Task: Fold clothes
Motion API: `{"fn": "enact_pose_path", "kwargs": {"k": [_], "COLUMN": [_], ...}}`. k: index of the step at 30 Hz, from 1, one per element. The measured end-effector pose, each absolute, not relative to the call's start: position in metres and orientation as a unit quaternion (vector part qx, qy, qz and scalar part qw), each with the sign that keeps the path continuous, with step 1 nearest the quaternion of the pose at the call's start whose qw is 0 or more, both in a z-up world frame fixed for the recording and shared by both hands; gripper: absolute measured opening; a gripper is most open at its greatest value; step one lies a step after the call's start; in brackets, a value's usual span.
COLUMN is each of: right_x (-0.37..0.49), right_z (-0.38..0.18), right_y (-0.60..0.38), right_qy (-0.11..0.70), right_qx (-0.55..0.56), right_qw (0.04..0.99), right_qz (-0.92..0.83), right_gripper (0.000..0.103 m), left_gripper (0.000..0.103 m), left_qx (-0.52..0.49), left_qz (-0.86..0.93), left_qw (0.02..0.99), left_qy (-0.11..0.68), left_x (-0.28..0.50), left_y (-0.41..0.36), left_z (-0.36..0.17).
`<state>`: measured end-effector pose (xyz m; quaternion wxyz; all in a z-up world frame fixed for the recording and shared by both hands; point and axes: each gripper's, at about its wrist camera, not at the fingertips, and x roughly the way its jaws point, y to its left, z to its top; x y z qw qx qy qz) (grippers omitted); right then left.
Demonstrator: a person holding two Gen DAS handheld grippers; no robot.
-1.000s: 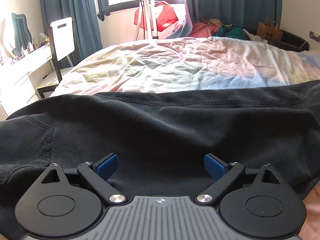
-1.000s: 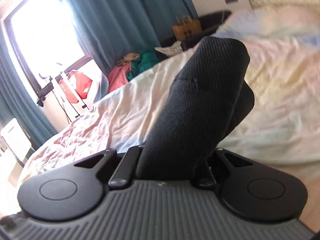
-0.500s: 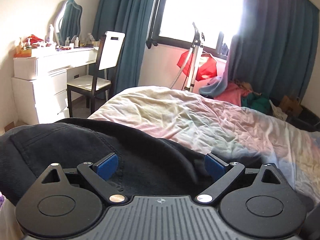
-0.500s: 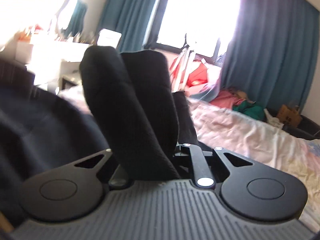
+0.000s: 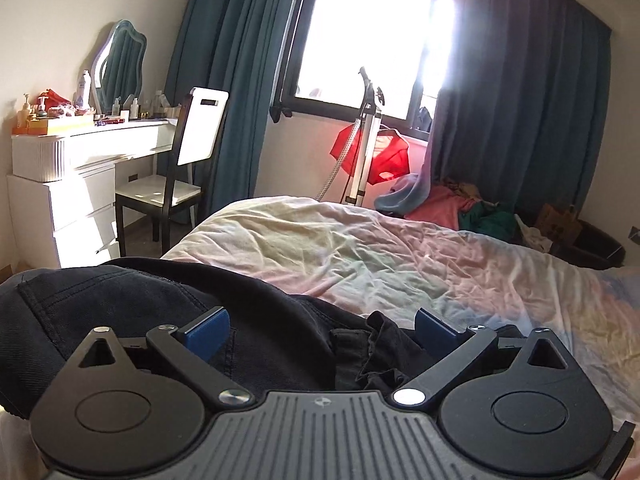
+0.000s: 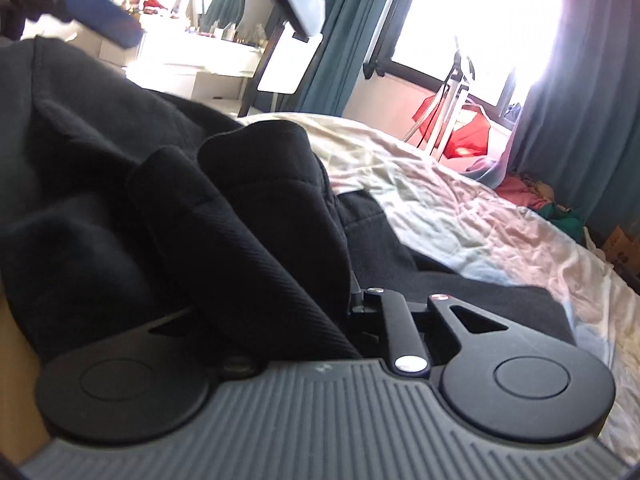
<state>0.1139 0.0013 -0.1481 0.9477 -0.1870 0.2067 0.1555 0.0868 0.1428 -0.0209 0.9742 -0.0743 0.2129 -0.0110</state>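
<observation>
Compared with a second ago, our left claw (image 5: pixel 322 330) has risen and swung toward nine o'clock: the black garment (image 5: pixel 132 308) then filled the lower view, and now it sits bunched at seven o'clock on the near corner of the bed (image 5: pixel 400 264), with the dressing counter (image 5: pixel 92 148) and chair (image 5: pixel 188 160) newly in sight. Its blue pads (image 5: pixel 210 330) stand spread apart above the cloth, pinching nothing.

Our right claw (image 6: pixel 344 304) has rolled level since then; a thick fold of the black garment (image 6: pixel 256 216) then rose upright from it, and now the fold leans toward ten o'clock. Its jaws are opening, with the fold between them; the cloth hides the fingertips, though it looks pinched there.

The bed carries a crumpled pastel sheet. Beyond it, at twelve o'clock, a bright window (image 5: pixel 372 32) sits between teal curtains (image 5: pixel 236 80), with a stand (image 5: pixel 366 140) bearing something red. Clothes are heaped at two o'clock (image 5: pixel 460 204).
</observation>
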Motion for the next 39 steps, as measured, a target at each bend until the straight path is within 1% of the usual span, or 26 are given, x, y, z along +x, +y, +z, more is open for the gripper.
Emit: {"fn": "enact_pose_path", "kwargs": {"k": [1,2,3,4,5,6,8,12,17,19,22,27,28,30,33,39], "right_x": [0.112,0.11,0.109,0.106,0.102,0.099,0.088,0.062,0.059,0.067,0.084,0.107,0.11,0.112,0.111,0.109], "right_z": [-0.149,-0.146,-0.142,-0.137,-0.132,-0.126,-0.115,-0.091,-0.078,-0.083,-0.098,-0.134,-0.144,-0.155,-0.158,-0.157], "right_y": [-0.004,-0.009,-0.015,-0.022,-0.029,-0.036,-0.053,-0.099,-0.167,-0.186,-0.208,-0.216,-0.217,-0.222,-0.227,-0.224], "right_qy": [0.208,0.215,0.224,0.236,0.248,0.261,0.282,0.292,0.25,0.246,0.254,0.313,0.331,0.342,0.344,0.341], "right_qx": [-0.175,-0.157,-0.136,-0.118,-0.101,-0.084,-0.059,-0.026,0.053,0.087,0.127,0.132,0.137,0.161,0.187,0.182], "right_qw": [0.948,0.948,0.947,0.943,0.938,0.933,0.922,0.919,0.95,0.956,0.957,0.939,0.932,0.924,0.919,0.921], "right_qz": [0.162,0.174,0.187,0.202,0.218,0.233,0.258,0.263,0.177,0.131,0.066,0.047,0.05,0.052,0.057,0.056], "right_gripper": [0.021,0.027,0.037,0.044,0.057,0.066,0.073,0.073,0.073,0.073,0.073,0.073,0.073,0.074,0.074,0.075], "left_gripper": [0.1,0.1,0.1,0.1,0.1,0.1,0.1,0.1,0.1,0.1,0.101,0.103,0.103,0.103,0.103,0.103], "left_qx": [-0.07,-0.065,-0.059,-0.053,-0.047,-0.039,-0.023,0.012,0.06,0.077,0.07,0.065,0.07,0.08,0.082,0.057], "left_qz": [-0.014,-0.019,-0.024,-0.029,-0.034,-0.039,-0.045,-0.041,-0.02,-0.006,0.006,0.015,0.017,0.02,0.022,0.015], "left_qw": [0.974,0.974,0.974,0.974,0.975,0.974,0.973,0.968,0.957,0.951,0.945,0.939,0.939,0.939,0.94,0.941], "left_qy": [0.215,0.216,0.216,0.216,0.216,0.218,0.225,0.247,0.283,0.298,0.32,0.338,0.337,0.335,0.33,0.334], "left_x": [0.088,0.088,0.089,0.089,0.089,0.09,0.091,0.096,0.097,0.096,0.099,0.103,0.103,0.102,0.099,0.095], "left_y": [0.14,0.136,0.132,0.128,0.124,0.119,0.11,0.094,0.077,0.073,0.076,0.078,0.077,0.074,0.073,0.081], "left_z": [-0.023,-0.026,-0.028,-0.03,-0.032,-0.035,-0.042,-0.06,-0.082,-0.091,-0.099,-0.11,-0.111,-0.114,-0.115,-0.108]}}
